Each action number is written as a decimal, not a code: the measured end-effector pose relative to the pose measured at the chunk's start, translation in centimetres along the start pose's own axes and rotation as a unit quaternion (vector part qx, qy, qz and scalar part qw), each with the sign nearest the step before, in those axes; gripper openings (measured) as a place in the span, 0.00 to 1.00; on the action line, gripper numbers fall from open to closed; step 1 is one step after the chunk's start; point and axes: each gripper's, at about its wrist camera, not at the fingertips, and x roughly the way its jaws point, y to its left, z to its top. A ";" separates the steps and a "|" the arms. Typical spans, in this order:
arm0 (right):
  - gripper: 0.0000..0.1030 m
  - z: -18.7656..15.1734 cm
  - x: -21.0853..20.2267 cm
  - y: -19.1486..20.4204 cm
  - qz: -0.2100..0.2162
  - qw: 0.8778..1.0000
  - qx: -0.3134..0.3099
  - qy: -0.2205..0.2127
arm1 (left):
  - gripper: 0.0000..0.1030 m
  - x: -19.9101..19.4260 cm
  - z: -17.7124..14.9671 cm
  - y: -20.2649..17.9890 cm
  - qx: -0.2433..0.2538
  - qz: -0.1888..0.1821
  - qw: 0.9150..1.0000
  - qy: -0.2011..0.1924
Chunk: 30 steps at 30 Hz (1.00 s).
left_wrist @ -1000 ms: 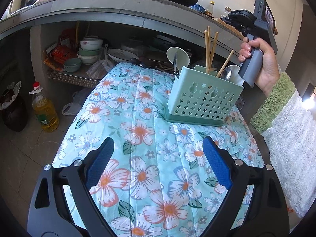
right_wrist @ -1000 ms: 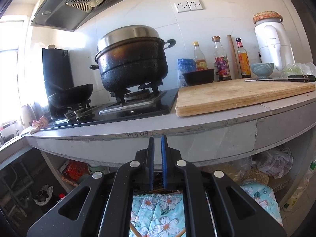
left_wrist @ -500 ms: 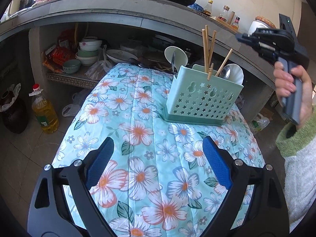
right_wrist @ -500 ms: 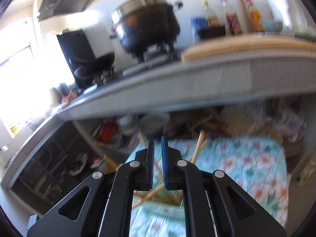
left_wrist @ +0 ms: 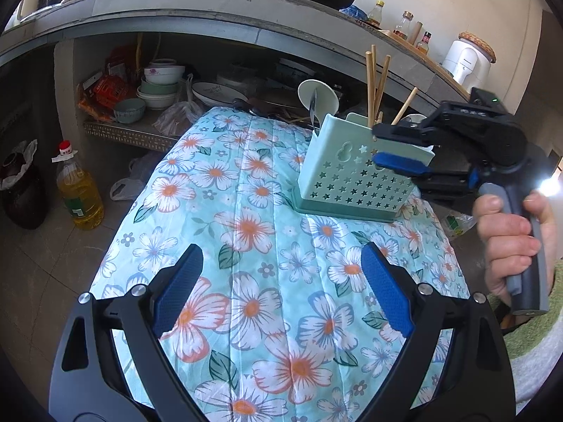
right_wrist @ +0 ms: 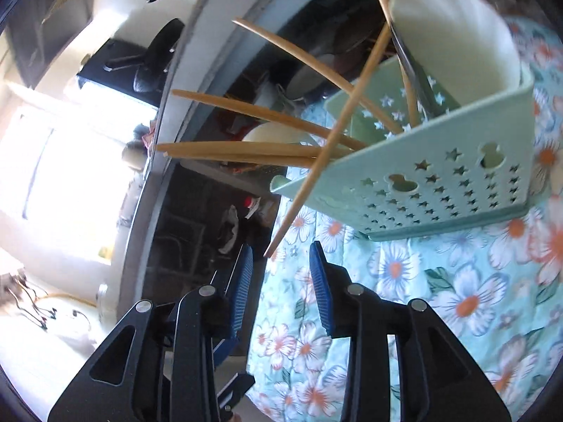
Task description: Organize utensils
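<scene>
The table (left_wrist: 253, 232), covered in a flowered cloth, is carrying the green utensil holder (left_wrist: 355, 179) toward its far right part, and everything here is placed against that holder. Compared with a second ago, the right hand-held gripper (left_wrist: 399, 149) is no longer raised off to the holder's right side: it is now sitting low and rolled onto its side, right in front of the holder's upper right corner, gripped by a hand (left_wrist: 510, 239) in a fuzzy green and white sleeve. Its jaws have just been opening and are standing partly apart with nothing between them; in the right wrist view one chopstick (right_wrist: 330, 140) is leaning out over the holder's near wall, its tip hanging just ahead of the gap between the pads. The other chopsticks (left_wrist: 376, 88) are standing in the holder, fanned out in different directions, beside a white ladle (left_wrist: 318, 96) and a dark-handled utensil at the holder's left end. The left hand-held gripper (left_wrist: 278, 288) is hovering over the cloth well in front of the holder, jaws wide and empty, in the same place as before. That shift suggests the person is probably lining up to take the leaning chopstick and set it straight among the others; the holder's contents are looking mostly sorted, so little seems left to do.
</scene>
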 end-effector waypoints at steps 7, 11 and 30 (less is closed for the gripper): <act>0.13 0.7 1.3 -1.3 -0.001 0.999 0.049 -0.017 | 0.85 -0.8 -0.1 -0.4 0.006 0.000 1.000 -0.007; 0.06 -0.1 0.3 -1.0 -0.001 0.998 0.046 -0.031 | 0.85 -0.9 -0.1 -0.6 0.009 -0.002 1.000 -0.009; 0.05 -8.3 -13.0 2.1 -0.242 0.945 -0.144 -0.166 | 0.85 -0.2 -0.2 -1.6 0.016 -0.027 0.999 -0.008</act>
